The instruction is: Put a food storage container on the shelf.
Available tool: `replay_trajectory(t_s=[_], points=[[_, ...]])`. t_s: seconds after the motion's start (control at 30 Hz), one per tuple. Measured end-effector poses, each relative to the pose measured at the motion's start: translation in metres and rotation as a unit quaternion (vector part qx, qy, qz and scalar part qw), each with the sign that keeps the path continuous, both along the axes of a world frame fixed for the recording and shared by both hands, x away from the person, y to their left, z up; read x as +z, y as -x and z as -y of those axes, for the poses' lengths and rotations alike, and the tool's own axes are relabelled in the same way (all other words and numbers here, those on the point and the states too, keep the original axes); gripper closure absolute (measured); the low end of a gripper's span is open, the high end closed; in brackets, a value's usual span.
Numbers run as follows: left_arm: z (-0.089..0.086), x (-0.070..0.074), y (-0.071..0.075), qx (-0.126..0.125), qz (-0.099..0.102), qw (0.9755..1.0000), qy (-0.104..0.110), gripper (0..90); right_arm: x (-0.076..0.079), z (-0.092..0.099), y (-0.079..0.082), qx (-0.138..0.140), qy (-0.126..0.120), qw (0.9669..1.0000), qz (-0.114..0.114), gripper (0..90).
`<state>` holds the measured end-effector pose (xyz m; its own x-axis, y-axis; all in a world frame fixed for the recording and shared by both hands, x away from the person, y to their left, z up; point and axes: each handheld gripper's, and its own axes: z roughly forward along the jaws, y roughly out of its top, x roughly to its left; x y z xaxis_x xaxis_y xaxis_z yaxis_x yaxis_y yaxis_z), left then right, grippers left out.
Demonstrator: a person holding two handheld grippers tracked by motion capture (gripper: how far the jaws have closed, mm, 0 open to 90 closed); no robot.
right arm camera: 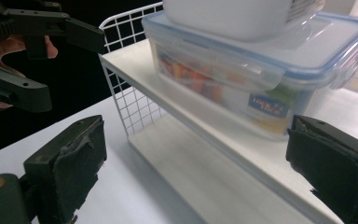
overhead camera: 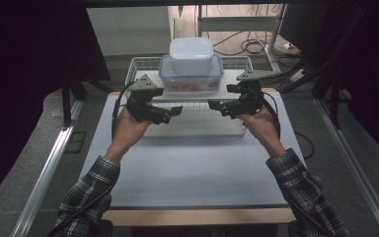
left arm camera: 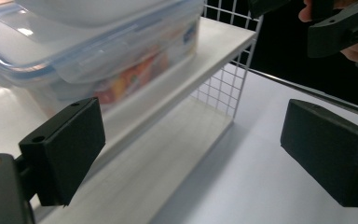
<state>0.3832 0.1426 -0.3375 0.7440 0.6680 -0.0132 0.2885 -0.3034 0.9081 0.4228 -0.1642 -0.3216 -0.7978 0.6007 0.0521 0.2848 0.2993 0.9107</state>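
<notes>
Clear lidded container (overhead camera: pixel 191 75) sat on the top shelf of the white wire rack (overhead camera: pixel 140 63), at the worktop's far edge, a white tub (overhead camera: pixel 191 54) stacked on its lid. Left gripper (overhead camera: pixel 173 112) and right gripper (overhead camera: pixel 216 106) hovered just in front of the shelf's front edge, one to each side, jaws apart and empty, probably lined up for a two-sided lift.

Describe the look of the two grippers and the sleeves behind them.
Both the left gripper and right gripper are black with blocky rectangular jaws, each topped by a grey three-cornered plate and trailing a black cable. The sleeves are dark-and-light plaid.
</notes>
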Motion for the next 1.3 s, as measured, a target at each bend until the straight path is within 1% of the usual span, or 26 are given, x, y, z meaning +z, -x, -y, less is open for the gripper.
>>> replay_trajectory(t_s=[0.2,0.37,0.43,0.6,0.9,1.0,1.17,1.3], points=[[0.002,-0.01,0.01,-0.014,-0.009,0.9998,0.006,6.1,-0.007,0.003,0.009,0.006,0.0,1.0,0.001,5.0],[0.004,-0.017,0.018,-0.02,-0.008,0.9998,-0.003,6.0,-0.011,0.005,0.017,0.012,-0.001,0.9999,0.001,5.0],[0.005,-0.021,0.02,-0.021,-0.011,0.9997,-0.003,5.9,-0.014,0.006,0.02,0.015,0.0,0.9999,0.0,5.0],[0.005,-0.03,0.025,-0.024,-0.018,0.9996,0.0,5.8,-0.02,0.008,0.024,0.016,-0.003,0.9999,-0.004,5.0],[0.007,-0.048,0.033,-0.024,-0.024,0.9994,-0.002,5.4,-0.034,0.009,0.031,0.022,0.009,0.9996,-0.012,3.7],[0.007,-0.054,0.036,-0.023,-0.026,0.9994,-0.006,5.4,-0.04,0.01,0.033,0.023,0.011,0.9995,-0.015,3.4],[0.006,-0.062,0.039,-0.024,-0.031,0.9992,-0.008,5.3,-0.048,0.011,0.035,0.025,0.013,0.9995,-0.015,3.2],[0.005,-0.068,0.042,-0.023,-0.034,0.9992,-0.005,5.3,-0.054,0.012,0.038,0.024,0.015,0.9995,-0.016,3.0]])
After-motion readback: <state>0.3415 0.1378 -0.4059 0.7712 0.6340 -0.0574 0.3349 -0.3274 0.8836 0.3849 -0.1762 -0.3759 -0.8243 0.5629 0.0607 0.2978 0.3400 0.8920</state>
